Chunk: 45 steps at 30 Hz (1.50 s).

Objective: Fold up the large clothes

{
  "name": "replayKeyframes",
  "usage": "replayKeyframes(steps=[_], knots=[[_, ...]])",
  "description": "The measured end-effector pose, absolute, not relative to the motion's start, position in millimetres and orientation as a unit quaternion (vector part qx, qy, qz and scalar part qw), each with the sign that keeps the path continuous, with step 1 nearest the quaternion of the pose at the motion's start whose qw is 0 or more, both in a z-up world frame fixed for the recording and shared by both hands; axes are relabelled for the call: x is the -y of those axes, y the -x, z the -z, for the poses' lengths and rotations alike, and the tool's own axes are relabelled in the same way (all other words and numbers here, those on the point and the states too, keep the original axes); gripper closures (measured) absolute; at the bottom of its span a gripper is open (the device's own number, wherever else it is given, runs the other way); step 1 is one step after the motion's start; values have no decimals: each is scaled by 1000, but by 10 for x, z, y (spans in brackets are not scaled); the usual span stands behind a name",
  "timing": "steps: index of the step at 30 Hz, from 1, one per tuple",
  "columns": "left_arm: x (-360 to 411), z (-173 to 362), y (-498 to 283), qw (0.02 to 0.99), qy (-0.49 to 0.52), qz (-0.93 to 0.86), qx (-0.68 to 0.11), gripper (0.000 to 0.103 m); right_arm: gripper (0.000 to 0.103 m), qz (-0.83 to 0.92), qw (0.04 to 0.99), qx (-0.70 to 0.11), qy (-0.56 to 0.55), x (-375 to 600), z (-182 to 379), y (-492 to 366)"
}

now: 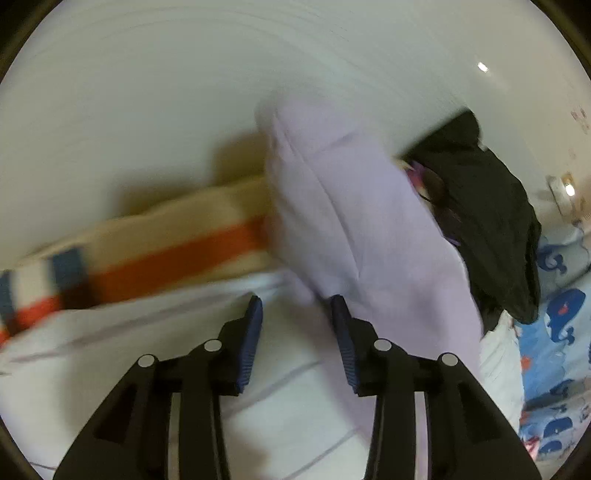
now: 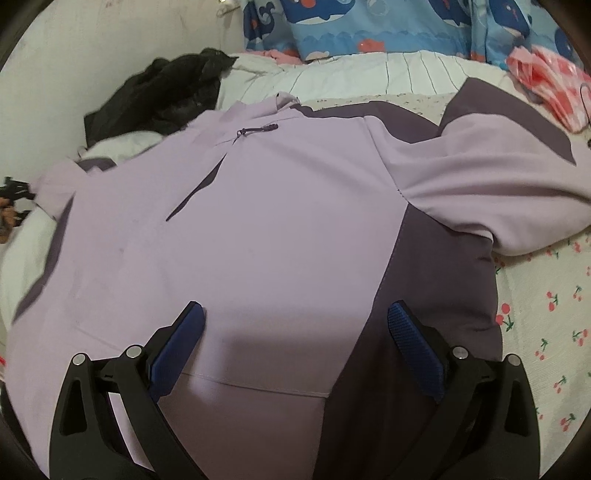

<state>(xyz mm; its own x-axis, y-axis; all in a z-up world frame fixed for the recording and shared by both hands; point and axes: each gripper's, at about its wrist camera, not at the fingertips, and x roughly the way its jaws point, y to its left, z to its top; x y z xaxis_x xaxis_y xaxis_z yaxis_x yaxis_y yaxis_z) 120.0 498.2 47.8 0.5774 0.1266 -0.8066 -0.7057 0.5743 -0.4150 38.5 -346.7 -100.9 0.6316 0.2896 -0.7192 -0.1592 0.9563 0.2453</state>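
right wrist alone shows jacket [image 2: 258,229] zipper pull [image 2: 255,130].

Left gripper [image 1: 295,306], right gripper [image 2: 295,314]: black frames, silver pivot screws, ribbed blue pads [image 2: 417,350]

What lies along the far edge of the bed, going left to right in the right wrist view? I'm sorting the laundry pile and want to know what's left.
Crumpled black garment → blue whale-print cushion → pink-and-white patterned cloth bundle.

Lilac jacket [image 2: 258,229] with dark purple panels, spread flat on bed
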Motion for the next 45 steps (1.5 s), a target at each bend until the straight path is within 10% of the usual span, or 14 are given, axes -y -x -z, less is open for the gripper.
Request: replayKeyframes(steps=[4,8,13,24,45], knots=[[-4847,-777,-760,829,307,-284,-371,62,6,-111,900,-418,-52,3393,1011,-392],[-3989,-1250,-417,898,201,-215,-328,25,7,-106,893,-435,-49,3414,895,-380],[-2509,-1231,-281,939,126,-63,-314,11,7,-86,908,-385,-143,3928,461,-19],[-9,-201,-684,923,107,112,-352,7,7,108,843,-303,-431,6459,708,-18],[254,56,-665,947,35,70,-311,7,7,199,845,-227,-442,7447,1236,-761]])
